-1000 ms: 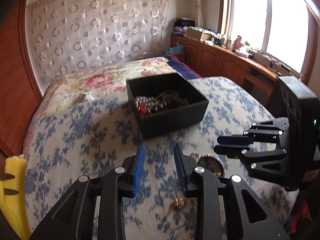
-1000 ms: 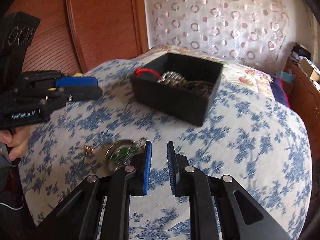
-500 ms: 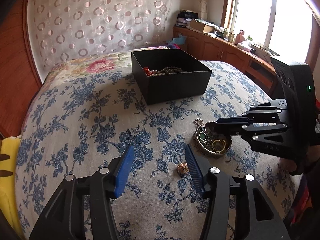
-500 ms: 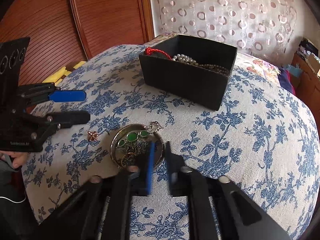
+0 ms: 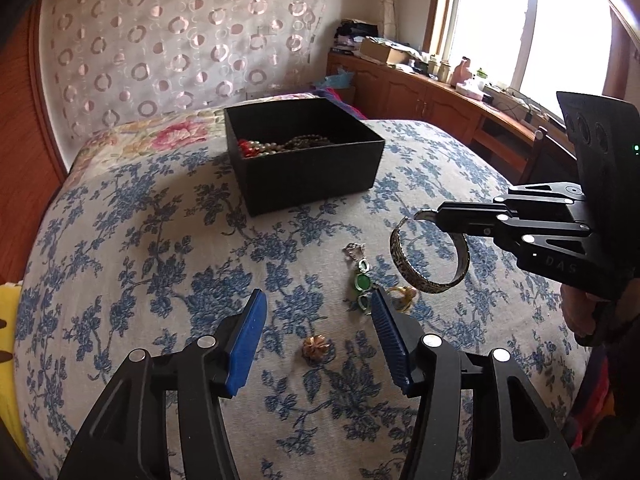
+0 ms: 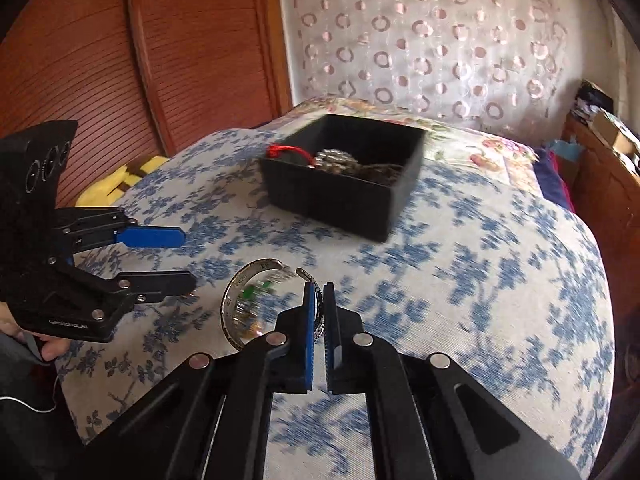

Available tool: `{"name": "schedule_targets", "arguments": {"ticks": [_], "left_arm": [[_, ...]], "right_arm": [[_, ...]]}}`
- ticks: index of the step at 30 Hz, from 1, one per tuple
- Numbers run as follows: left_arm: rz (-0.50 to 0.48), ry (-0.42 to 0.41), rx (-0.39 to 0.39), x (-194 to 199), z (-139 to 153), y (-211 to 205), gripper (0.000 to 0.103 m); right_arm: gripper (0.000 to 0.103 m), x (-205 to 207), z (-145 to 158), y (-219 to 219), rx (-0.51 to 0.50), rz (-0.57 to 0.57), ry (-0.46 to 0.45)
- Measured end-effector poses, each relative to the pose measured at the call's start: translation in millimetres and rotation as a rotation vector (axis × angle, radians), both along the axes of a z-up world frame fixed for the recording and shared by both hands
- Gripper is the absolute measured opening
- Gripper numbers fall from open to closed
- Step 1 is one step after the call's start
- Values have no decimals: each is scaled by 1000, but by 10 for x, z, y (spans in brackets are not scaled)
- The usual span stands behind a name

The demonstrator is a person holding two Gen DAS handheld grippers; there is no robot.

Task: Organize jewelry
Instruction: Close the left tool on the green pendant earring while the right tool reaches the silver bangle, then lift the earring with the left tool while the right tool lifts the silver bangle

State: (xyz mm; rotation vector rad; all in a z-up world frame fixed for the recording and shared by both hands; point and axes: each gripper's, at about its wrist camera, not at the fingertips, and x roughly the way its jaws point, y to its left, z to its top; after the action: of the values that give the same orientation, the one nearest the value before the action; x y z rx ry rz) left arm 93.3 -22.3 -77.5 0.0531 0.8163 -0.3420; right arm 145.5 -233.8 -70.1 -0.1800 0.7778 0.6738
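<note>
- Two changes since half a second ago: the silver bangle (image 5: pixel 430 258) has left the bed (image 5: pixel 120 248) and hangs in the air, and the pieces that lay inside its ring are now bare on the cloth.
- Left hand-held gripper (image 5: pixel 318 338): released, jaws standing about half apart, holding nothing. It hovers over the bedspread with a small copper flower piece (image 5: pixel 316 346) lying in the gap between its blue pads.
- Just beyond its right pad lie a green stone bracelet (image 5: pixel 362 280) and a gold ring (image 5: pixel 402 294).
- Right hand-held gripper (image 6: pixel 319 316): clenched on the bangle's band, gripping it by one side so the open ring juts out to the left of the fingers.
- Black jewelry box (image 5: pixel 304 164) sits farther up the bed, well apart from both, with beads and a red cord inside.
</note>
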Motion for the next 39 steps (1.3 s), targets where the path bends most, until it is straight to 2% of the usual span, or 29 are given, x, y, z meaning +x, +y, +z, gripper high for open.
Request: {"name": "schedule_targets", "arguments": {"ticks": [4, 12, 16, 23, 27, 30, 33, 39], "left_arm": [[-24, 8, -6, 78, -28, -95, 50], [-68, 66, -35, 295, -116, -294, 24], [-76, 88, -16, 373, -179, -404, 18], [-55, 88, 13, 391, -208, -426, 18], [-43, 83, 11, 382, -212, -357, 11], [-37, 73, 15, 370, -191, -307, 11], [-27, 46, -18, 328, -97, -239, 11], [-20, -16, -30, 268, 158, -193, 11]], "right_arm": [[5, 42, -77, -173, -25, -49, 3], [5, 75, -203, -329, -35, -90, 16], [5, 66, -206, -327, -29, -91, 18], [5, 64, -204, -320, -33, -88, 17], [5, 64, -208, -323, -33, -88, 19], [5, 63, -209, -314, -34, -89, 21], [5, 62, -208, -309, -36, -88, 19], [5, 78, -149, -284, -33, -83, 8]]}}
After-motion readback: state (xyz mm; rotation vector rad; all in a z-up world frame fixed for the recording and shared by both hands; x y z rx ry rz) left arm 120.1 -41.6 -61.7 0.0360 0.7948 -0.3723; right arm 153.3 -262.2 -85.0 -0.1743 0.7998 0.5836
